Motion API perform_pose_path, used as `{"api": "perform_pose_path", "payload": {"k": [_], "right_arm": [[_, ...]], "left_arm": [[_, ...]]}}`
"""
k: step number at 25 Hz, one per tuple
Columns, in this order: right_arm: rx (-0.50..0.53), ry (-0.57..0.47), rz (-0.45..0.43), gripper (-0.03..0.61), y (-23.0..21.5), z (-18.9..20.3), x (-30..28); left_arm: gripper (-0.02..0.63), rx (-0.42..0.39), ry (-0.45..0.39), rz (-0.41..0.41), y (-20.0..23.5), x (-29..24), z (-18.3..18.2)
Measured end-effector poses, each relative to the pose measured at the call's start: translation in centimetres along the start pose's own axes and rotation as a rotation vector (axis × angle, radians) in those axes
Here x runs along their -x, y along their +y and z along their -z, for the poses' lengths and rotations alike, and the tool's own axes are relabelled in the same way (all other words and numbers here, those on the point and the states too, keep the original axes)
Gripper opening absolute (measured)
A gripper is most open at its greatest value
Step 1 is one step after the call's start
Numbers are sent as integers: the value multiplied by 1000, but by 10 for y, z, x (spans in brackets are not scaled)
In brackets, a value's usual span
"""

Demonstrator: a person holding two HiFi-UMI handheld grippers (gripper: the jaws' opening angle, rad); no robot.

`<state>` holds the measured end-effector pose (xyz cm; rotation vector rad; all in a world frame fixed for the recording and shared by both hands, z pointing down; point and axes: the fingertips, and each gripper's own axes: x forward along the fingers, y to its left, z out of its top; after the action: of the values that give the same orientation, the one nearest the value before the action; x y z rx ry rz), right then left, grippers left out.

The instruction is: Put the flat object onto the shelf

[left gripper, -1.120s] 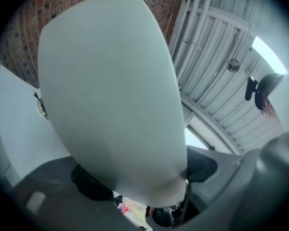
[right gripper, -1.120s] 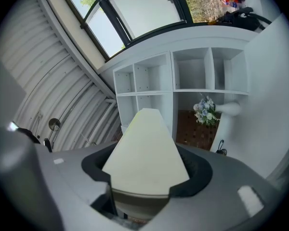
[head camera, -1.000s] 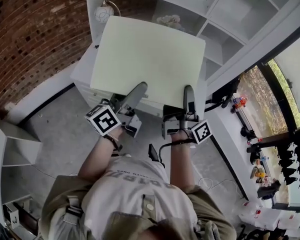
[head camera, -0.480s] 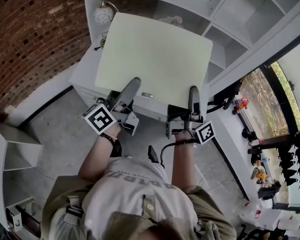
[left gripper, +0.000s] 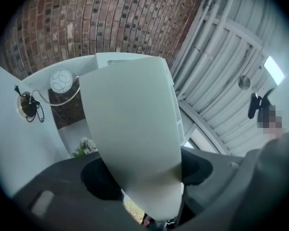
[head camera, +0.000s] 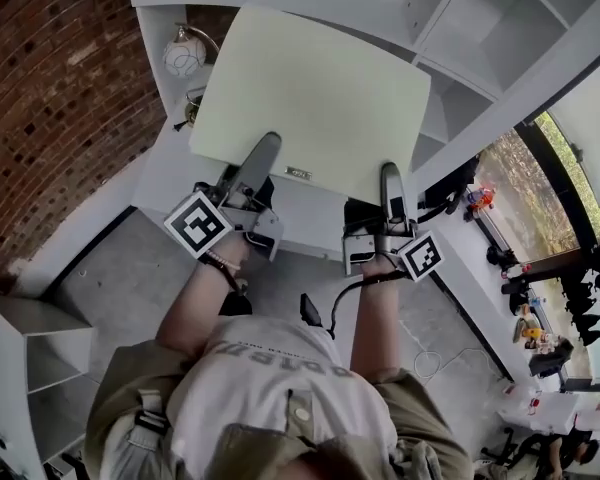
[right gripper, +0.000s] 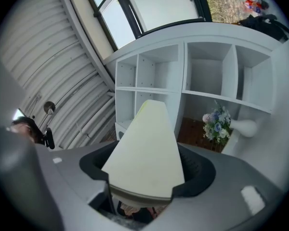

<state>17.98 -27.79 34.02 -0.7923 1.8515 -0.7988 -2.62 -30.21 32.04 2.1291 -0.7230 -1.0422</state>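
Biggest thing around you is the brick wall on your left, with grey floor below it. Right next to it stands the white shelf, its open boxes running off to your right.

In front of that shelf you've got the board, a big pale flat panel. It's up off the floor and tilted, with the near edge towards you and the far edge pointing up at the shelf. From the head view it covers a good chunk of the shelf's lower part. Can't tell if the far edge touches anything yet.

Your left gripper is pinching the near edge of the board towards its left corner. Its jaws have just been closing, and the left gripper view shows the board sitting right between them. Your right gripper is pinching the same edge nearer the right corner. Those jaws have just been opening a bit, but the board is wedged between them too.

Each gripper has its marker cube facing up, left and right.

Small stuff: a round white lamp sits in the shelf box by the brick wall, and a little bunch of flowers stands in another box.
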Motion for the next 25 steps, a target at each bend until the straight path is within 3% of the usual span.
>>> {"api": "perform_pose_path", "payload": {"k": [5, 15, 25], "right_arm": [[76, 27, -41, 367, 3, 3, -39], [124, -28, -35, 364, -15, -2, -101], [113, -118, -20, 353, -39, -25, -135]], "left_arm": [[327, 38, 35, 25, 19, -35, -31], [327, 70, 123, 80, 52, -97, -72], [334, 122, 163, 65, 90, -140, -77]]}}
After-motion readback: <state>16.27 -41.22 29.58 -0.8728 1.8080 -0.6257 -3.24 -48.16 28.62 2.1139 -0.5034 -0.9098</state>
